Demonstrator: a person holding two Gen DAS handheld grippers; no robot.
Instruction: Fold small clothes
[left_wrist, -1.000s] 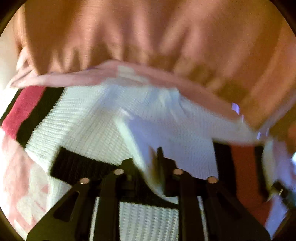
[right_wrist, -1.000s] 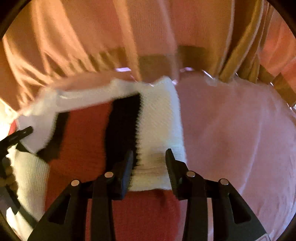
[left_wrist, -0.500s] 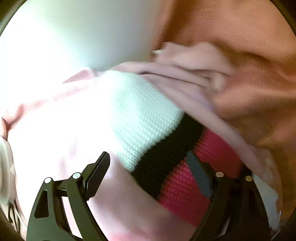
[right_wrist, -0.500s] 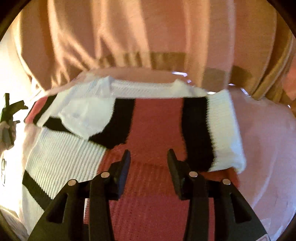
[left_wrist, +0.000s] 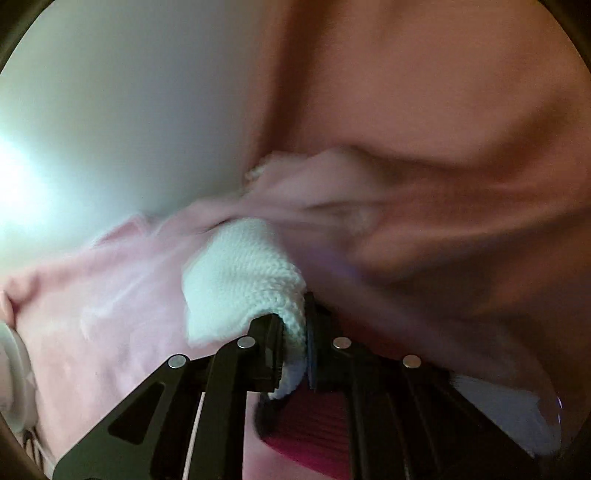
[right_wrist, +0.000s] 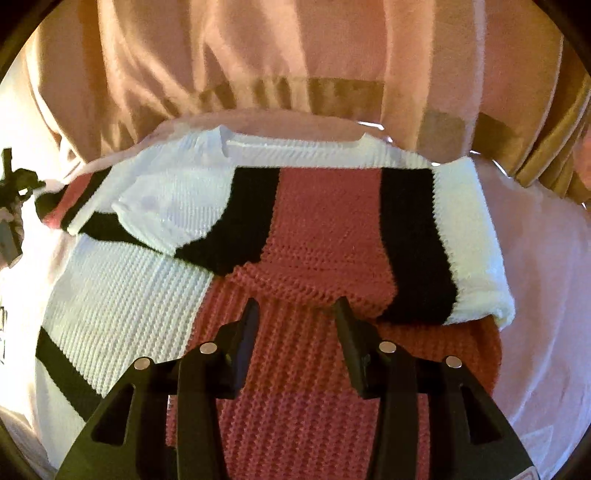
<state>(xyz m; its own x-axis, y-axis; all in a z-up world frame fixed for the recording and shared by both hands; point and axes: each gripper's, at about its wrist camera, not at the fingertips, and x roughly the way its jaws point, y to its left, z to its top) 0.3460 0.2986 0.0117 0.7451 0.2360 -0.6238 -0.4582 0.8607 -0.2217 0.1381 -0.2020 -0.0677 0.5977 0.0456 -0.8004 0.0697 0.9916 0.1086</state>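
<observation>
While the left gripper (left_wrist: 293, 345), just closed, pinches the white sleeve (left_wrist: 240, 277) of the striped sweater (right_wrist: 325, 236), the right gripper (right_wrist: 295, 317) hovers half open above it.

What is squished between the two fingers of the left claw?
A fold of the white knit sweater cuff, pinched in the left claw. The left wrist view shows it.

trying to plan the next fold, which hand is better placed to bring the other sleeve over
Left. The left gripper is already shut on the white cuff of the knit sweater. The right gripper hovers open over the red panel, nothing between its fingers.
</observation>
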